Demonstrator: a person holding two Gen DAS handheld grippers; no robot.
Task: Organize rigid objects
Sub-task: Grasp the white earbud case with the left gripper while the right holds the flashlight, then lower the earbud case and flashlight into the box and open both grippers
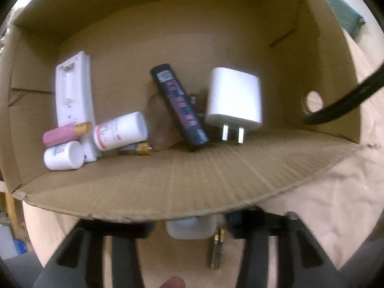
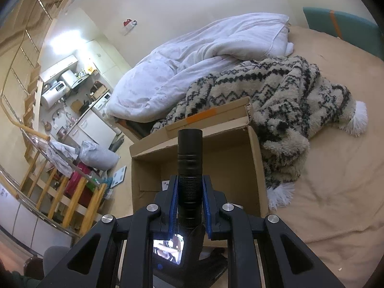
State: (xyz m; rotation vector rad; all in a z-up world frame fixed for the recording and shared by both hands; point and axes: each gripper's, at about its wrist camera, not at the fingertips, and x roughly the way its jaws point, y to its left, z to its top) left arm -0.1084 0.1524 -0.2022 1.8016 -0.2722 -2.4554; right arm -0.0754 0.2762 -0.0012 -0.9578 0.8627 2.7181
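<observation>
The left gripper (image 1: 190,223) sat at 6 o'clock, its fingertips hidden behind the near flap of the cardboard box (image 1: 168,182). A blurred white object (image 1: 189,229) lay half covered between the jaws, so I could not tell whether they pressed it. A battery (image 1: 217,249) lay just beside it. Inside the box, a white charger (image 1: 234,98) stood at 2 o'clock of a black stick (image 1: 178,105) whose label was unreadable; a pill bottle (image 1: 120,129) lay at 9 o'clock. The right gripper (image 2: 190,192) was clamped on a black flashlight (image 2: 189,158), which hung above the box's open top and hid part of its inside.
</observation>
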